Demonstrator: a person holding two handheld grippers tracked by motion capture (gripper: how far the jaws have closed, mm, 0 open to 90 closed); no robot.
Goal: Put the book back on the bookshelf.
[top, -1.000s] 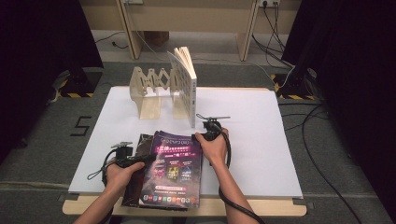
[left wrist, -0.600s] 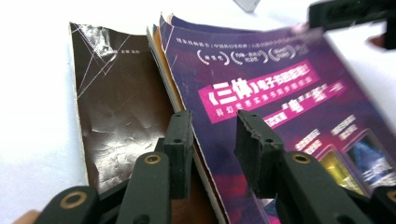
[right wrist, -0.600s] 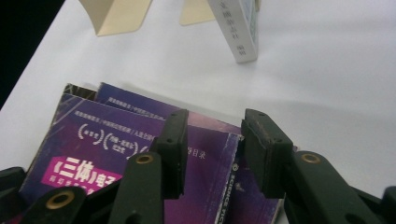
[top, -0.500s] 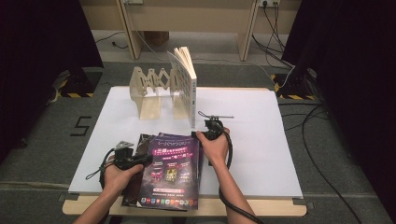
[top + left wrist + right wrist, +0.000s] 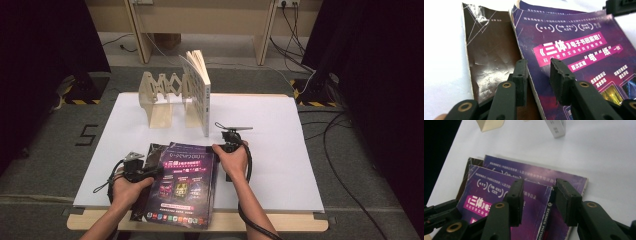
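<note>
At the near edge of the table (image 5: 280, 150) our two hands work on a stack of books. The top book (image 5: 182, 185), purple with a pink banner, lies flat and overhangs the near edge a little. Under it we see a second purple book (image 5: 564, 180) poking out at the far side, and a brown book (image 5: 489, 55) showing at the left.

Our left gripper (image 5: 150, 172) sits at the top book's left edge. In the left gripper view its jaws stand partly apart, one over the brown cover and one over the purple cover, straddling the top book's left edge; whether the pads press on anything we cannot tell.

Our right gripper (image 5: 225, 148) is at the top book's far right corner. In the right gripper view its jaws have just been opening again and stand fairly wide, one over the cover, the other just past the spine (image 5: 546, 215); the pads do not clamp it.

Farther off, mid-table, a white book (image 5: 200, 90) stands upright, leaning against a wooden folding rack (image 5: 162, 92). Beyond the table are grey floor, cables and wooden table legs.
</note>
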